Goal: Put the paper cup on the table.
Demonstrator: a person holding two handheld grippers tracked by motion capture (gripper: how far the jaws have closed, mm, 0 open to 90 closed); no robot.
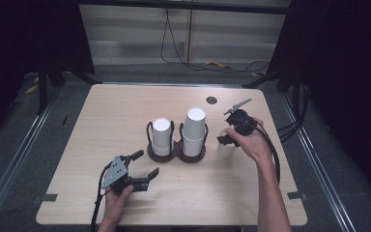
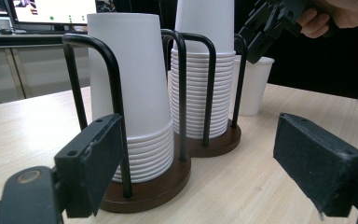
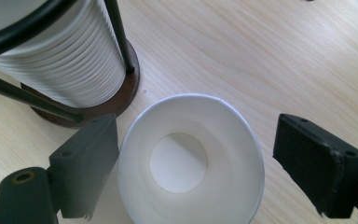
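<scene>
- Your right gripper (image 1: 228, 140) hangs directly over a single paper cup (image 3: 191, 161) that stands mouth-up on the table (image 1: 125, 106), just beside the right-hand post of the cup holder (image 1: 176, 150). Its jaws are spread wide, one on each side of the rim, and neither pad touches the cup.
- Your left gripper (image 1: 142, 169) rests low on the table in front of the holder, jaws spread and empty.
- Judge the cup as very light and thin-walled: it will crush or go oval under a hard squeeze, and it will tip at a nudge.
- Take it across the upper wall just under the rolled rim, where it is stiffest, and close gently.
- The two upturned cup stacks (image 2: 135, 93) sit near; keep the inner jaw off the holder's wire.
</scene>
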